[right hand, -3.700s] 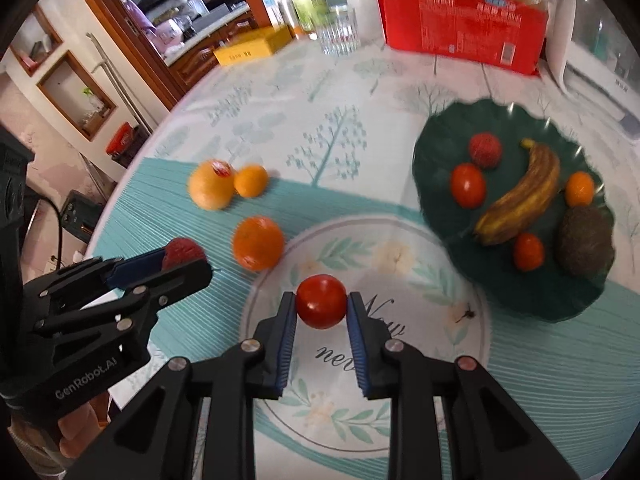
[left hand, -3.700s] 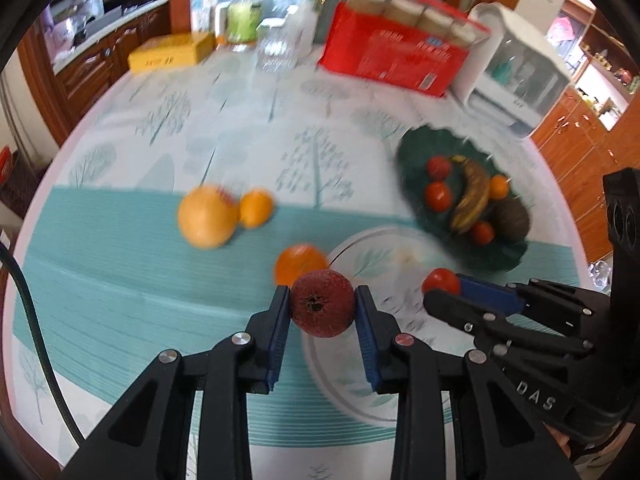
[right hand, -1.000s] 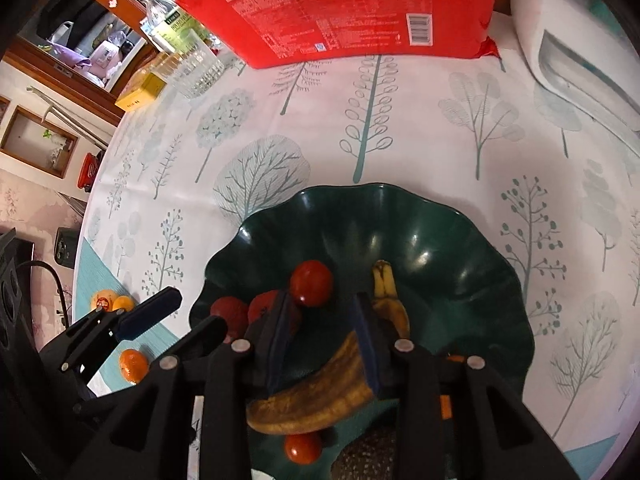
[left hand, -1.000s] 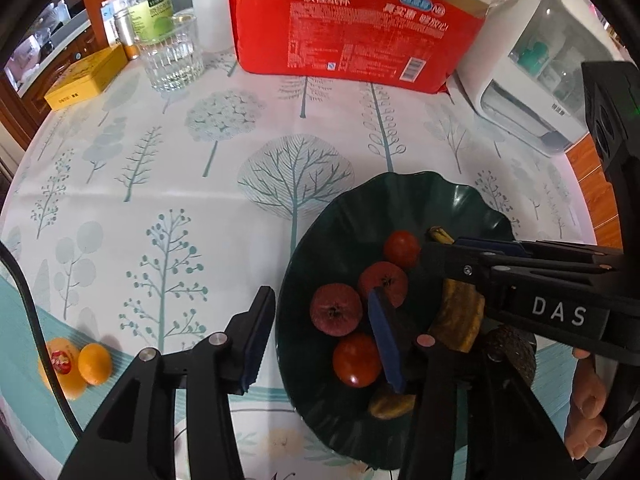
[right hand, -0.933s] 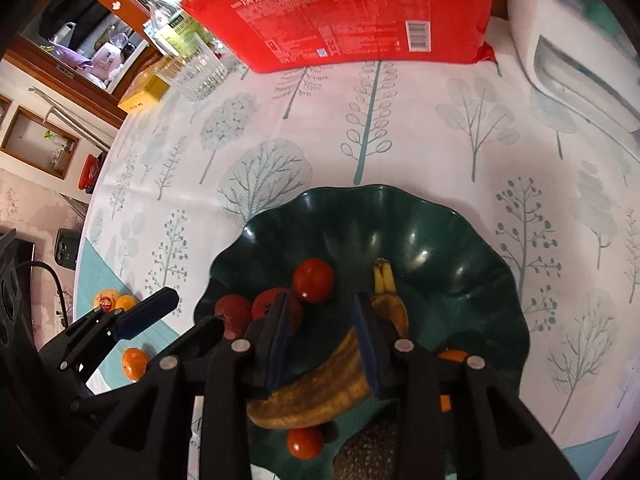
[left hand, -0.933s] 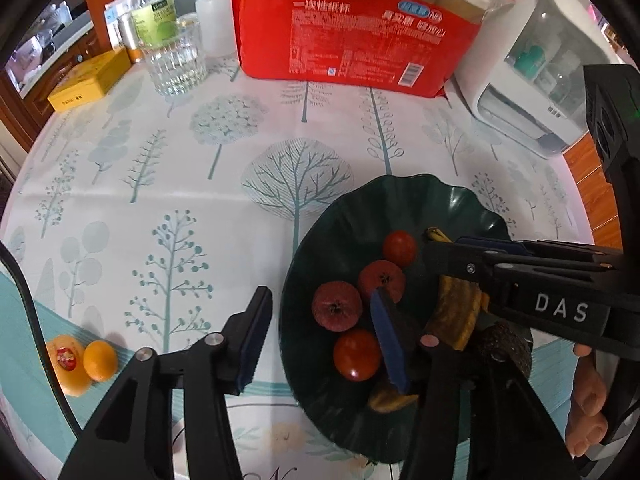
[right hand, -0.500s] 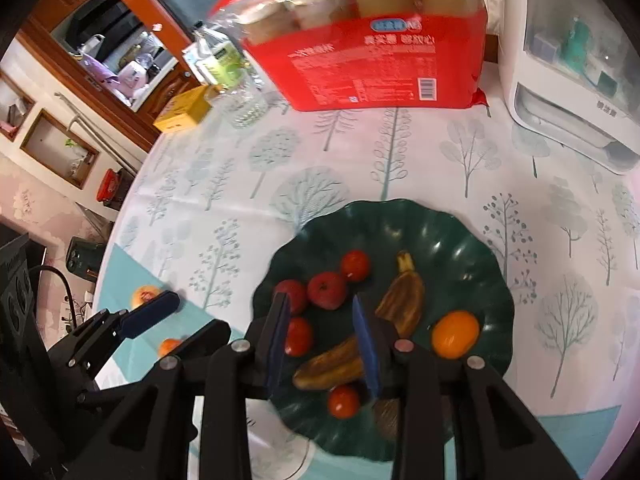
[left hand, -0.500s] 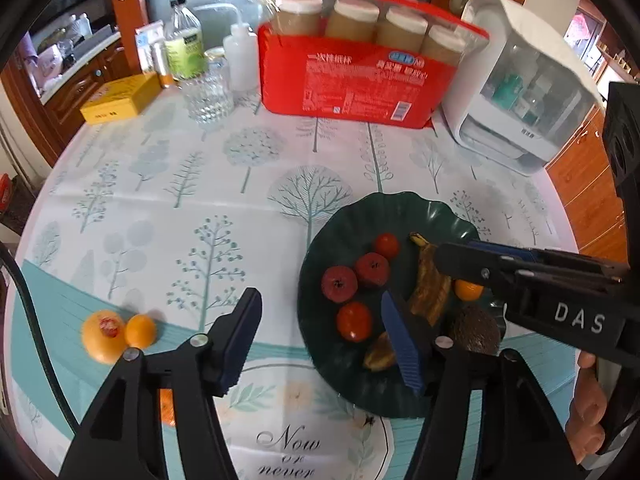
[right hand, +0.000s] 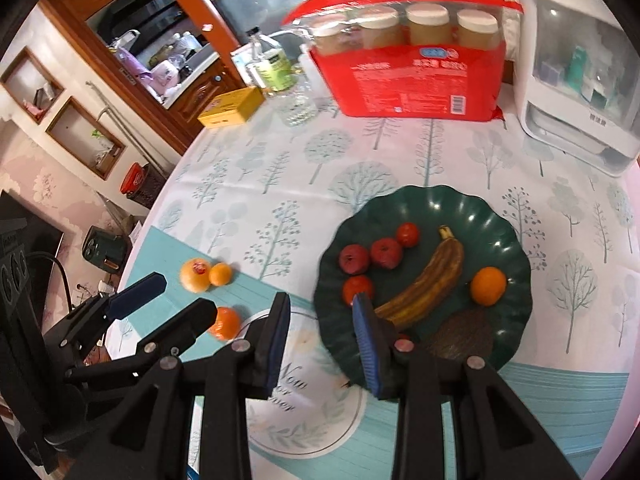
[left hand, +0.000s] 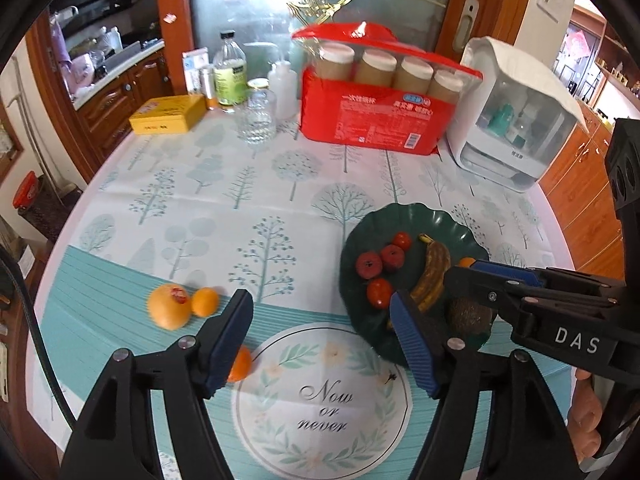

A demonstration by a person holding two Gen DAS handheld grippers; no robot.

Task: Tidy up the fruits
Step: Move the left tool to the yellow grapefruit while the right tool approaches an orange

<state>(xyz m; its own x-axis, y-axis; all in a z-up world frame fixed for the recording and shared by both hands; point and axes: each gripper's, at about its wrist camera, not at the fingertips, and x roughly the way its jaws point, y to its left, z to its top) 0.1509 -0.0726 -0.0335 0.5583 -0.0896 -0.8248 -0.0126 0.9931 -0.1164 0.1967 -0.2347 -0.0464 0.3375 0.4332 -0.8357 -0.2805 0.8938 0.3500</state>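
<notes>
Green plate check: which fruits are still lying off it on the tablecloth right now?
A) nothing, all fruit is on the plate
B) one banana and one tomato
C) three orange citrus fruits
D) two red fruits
C: a large orange with a small one touching it, and another orange nearer the fingers, all lie on the tablecloth left of the green plate.

My left gripper (left hand: 322, 338) hangs over the tablecloth (left hand: 224, 200), its jaws just opened wider, with nothing between them. The green plate (left hand: 404, 216) (right of centre) holds three tomatoes (left hand: 379, 292), two dark red fruits (left hand: 369, 265), a banana (left hand: 434, 272) and an avocado (left hand: 468, 316). Two oranges (left hand: 168, 306) touch at left; a third (left hand: 240, 364) peeks beside my left finger. My right gripper (left hand: 472, 276) reaches over the plate's right side.
</notes>
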